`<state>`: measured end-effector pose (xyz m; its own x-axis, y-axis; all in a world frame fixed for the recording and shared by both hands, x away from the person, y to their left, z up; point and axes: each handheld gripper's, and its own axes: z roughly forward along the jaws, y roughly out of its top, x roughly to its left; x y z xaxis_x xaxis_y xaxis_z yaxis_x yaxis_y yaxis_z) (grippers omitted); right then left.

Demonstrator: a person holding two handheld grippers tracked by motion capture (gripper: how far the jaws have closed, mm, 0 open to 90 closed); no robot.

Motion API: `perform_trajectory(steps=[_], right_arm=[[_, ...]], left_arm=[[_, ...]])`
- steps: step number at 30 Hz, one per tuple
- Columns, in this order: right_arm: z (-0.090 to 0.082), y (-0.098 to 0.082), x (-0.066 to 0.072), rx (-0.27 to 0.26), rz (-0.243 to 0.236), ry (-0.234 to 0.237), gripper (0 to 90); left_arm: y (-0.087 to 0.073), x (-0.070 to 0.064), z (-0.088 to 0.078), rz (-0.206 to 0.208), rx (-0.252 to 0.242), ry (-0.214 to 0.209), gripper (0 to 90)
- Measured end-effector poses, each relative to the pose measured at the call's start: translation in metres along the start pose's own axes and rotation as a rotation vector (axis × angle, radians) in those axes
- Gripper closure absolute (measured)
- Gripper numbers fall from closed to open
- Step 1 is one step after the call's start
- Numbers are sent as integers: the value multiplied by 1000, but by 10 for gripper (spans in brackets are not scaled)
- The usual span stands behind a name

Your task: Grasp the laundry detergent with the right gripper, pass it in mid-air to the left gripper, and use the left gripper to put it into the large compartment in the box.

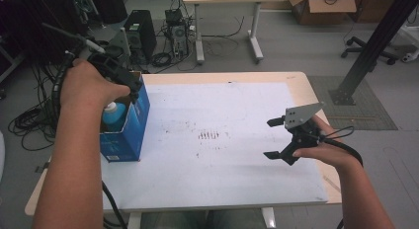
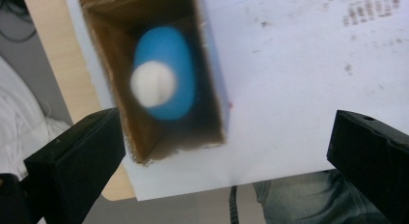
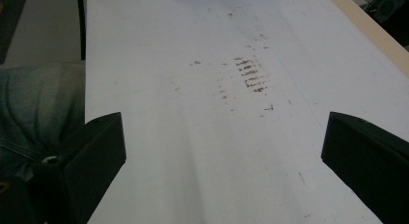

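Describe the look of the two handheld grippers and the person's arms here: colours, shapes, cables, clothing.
Both are black. The right gripper has two blocky, flat-faced black jaws, a grey three-cornered plate with small holes on top, and a black cable looping back past the wrist. The left gripper trails black cables too. The forearms are bare, no sleeves; blue jeans show below the table edge.

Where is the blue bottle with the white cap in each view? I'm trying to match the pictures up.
High view: the blue bottle stands inside the open blue box at the table's left edge, under the left tongs.
Left gripper view: upper middle, seen from above.
Right gripper view: not in it.
Shared landmark: the brown smudges on the white sheet.
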<state>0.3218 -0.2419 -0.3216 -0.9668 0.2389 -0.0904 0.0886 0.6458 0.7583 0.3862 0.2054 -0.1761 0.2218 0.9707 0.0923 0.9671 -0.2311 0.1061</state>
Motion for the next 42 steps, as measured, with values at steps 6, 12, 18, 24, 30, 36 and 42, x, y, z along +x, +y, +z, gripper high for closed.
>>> perform_trajectory(steps=[6, 12, 18, 24, 30, 36, 42], right_arm=[[-7, 7, -1, 9, -13, -5, 19], [-13, 15, -3, 30, -24, -12, 20], [-21, 26, -7, 76, -42, -16, 20], [-25, 40, -12, 146, -68, -9, 22], [-24, 55, -16, 213, -93, 6, 23], [-16, 67, -19, 293, -121, 38, 25], [-6, 68, -26, 355, -130, 76, 29]], left_arm=[[2, -30, -21, 124, -32, -12, 3], [4, -59, -34, 272, -56, -33, 3], [7, -77, -32, 409, -51, -115, 5], [5, -91, -22, 543, -25, -150, 5], [0, -105, -14, 668, -4, -149, 5], [-4, -125, 1, 786, 26, -160, 4], [-7, -140, 26, 914, 34, -203, 3]])
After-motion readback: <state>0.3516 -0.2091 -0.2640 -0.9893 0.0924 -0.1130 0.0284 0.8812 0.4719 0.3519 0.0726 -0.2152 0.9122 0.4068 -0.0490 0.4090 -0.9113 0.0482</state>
